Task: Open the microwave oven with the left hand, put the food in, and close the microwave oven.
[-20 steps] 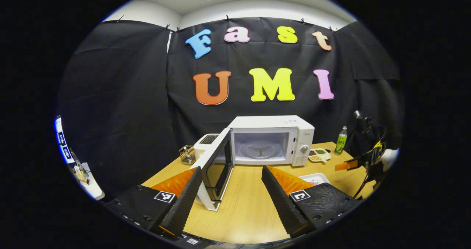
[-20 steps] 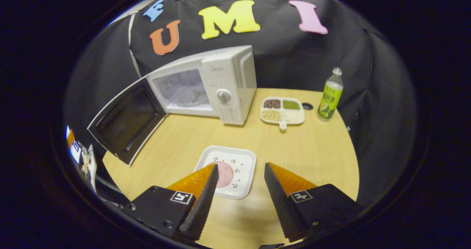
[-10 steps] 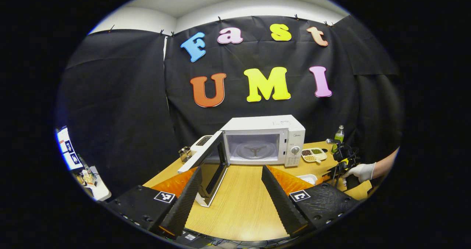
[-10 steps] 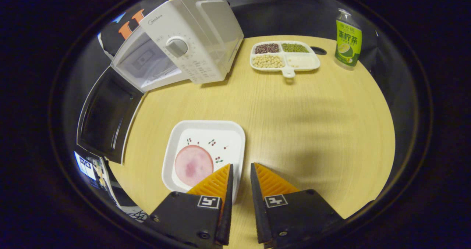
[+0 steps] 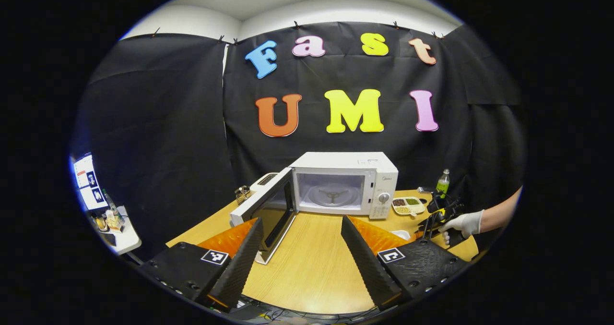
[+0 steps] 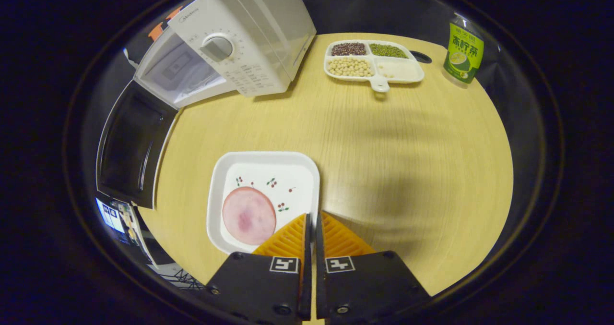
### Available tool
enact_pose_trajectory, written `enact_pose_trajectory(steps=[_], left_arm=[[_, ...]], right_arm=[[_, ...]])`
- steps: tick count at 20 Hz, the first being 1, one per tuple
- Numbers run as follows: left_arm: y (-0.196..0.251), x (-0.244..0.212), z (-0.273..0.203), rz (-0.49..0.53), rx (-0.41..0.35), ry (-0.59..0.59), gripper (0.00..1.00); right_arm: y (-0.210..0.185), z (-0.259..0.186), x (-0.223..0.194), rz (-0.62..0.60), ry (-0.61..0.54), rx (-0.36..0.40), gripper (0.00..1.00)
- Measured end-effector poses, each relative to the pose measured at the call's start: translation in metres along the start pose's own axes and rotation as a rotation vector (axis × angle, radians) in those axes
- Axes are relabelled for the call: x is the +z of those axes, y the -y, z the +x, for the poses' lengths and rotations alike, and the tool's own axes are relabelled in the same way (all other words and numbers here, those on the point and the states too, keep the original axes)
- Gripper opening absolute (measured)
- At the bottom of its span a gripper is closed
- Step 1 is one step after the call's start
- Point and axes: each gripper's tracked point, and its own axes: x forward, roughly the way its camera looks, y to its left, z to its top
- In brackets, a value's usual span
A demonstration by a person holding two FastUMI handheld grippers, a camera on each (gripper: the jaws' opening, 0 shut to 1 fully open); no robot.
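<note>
White plate (image 6: 263, 171), right gripper (image 6: 312, 217) clamping rim

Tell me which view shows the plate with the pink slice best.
The right gripper view: the plate lies close below the camera, its whole rim and the pink slice plain, with the right gripper closed at its near edge. The left gripper view catches a sliver of it behind its own finger.
</note>
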Motion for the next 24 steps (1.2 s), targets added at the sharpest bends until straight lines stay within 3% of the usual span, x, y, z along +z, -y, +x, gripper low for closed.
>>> enact_pose_trajectory(steps=[1, 5, 8, 13, 14, 17, 18, 21, 24], left_arm=[[0.001, 0.002, 0.000, -0.008, -0.006, 0.007, 0.97], [0.001, 0.001, 0.004, -0.001, -0.036, 0.022, 0.97], [-0.009, 0.005, 0.004, 0.005, -0.052, 0.037, 0.97], [-0.038, 0.011, 0.011, 0.002, -0.099, 0.029, 0.96], [-0.044, 0.017, 0.014, 0.000, -0.109, 0.038, 1.00], [-0.069, 0.018, 0.030, 0.016, -0.120, 0.032, 0.97], [-0.075, 0.020, 0.033, 0.019, -0.127, 0.031, 0.97], [-0.106, 0.027, 0.045, 0.031, -0.103, 0.053, 0.97], [-0.128, 0.034, 0.051, 0.043, -0.069, 0.077, 0.97]], right_arm=[[0.000, 0.001, 0.000, 0.024, -0.009, 0.014, 0.06], [-0.001, 0.000, 0.001, 0.143, -0.061, 0.105, 0.00], [-0.002, -0.002, -0.001, 0.265, -0.084, 0.165, 0.04], [-0.026, -0.027, -0.004, 0.389, 0.005, 0.225, 0.00], [-0.035, -0.032, -0.004, 0.403, 0.027, 0.242, 0.04], [-0.072, -0.051, 0.004, 0.446, 0.122, 0.298, 0.00], [-0.085, -0.057, 0.007, 0.466, 0.158, 0.311, 0.04], [-0.120, -0.061, 0.023, 0.478, 0.281, 0.294, 0.00], [-0.159, -0.054, 0.040, 0.509, 0.385, 0.297, 0.04]])
